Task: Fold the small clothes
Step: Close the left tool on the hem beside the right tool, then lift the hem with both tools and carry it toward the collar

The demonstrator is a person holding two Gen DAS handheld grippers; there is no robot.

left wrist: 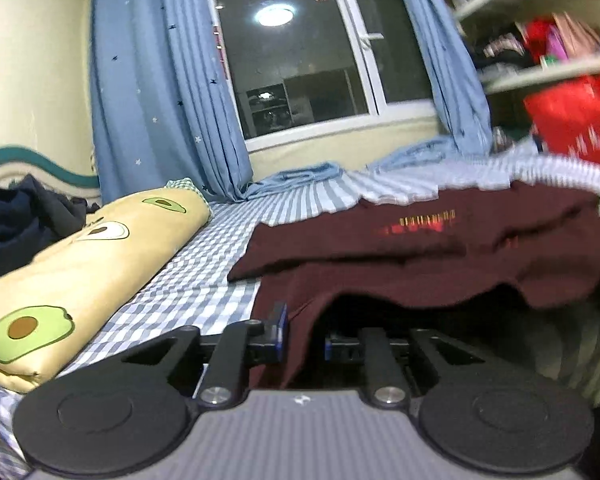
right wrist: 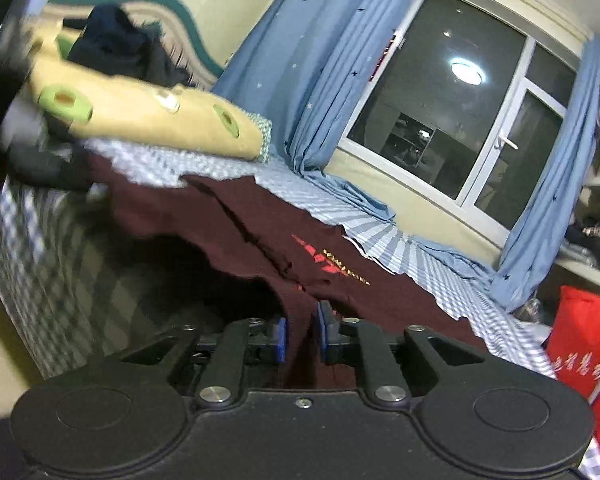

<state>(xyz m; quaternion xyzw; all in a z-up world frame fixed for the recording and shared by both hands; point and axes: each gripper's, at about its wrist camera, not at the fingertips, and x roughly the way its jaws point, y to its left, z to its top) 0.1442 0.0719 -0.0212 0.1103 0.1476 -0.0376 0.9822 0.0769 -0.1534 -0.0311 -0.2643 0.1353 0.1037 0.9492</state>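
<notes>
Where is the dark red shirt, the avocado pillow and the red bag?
dark red shirt (left wrist: 420,248), left wrist view, on its chest.
avocado pillow (left wrist: 100,264), left wrist view, on its yellow middle.
red bag (right wrist: 580,344), right wrist view, on its front.

Left tongs (left wrist: 302,338): matte black linkage arms, two round black discs at the base, silver pivot bolts, blue pads (left wrist: 279,330) on the fingertips, a grey ribbed housing with a small white mark. Right tongs (right wrist: 302,338): same black arms and discs, silver bolts, blue pads (right wrist: 281,340), a black housing with one small central screw.
</notes>
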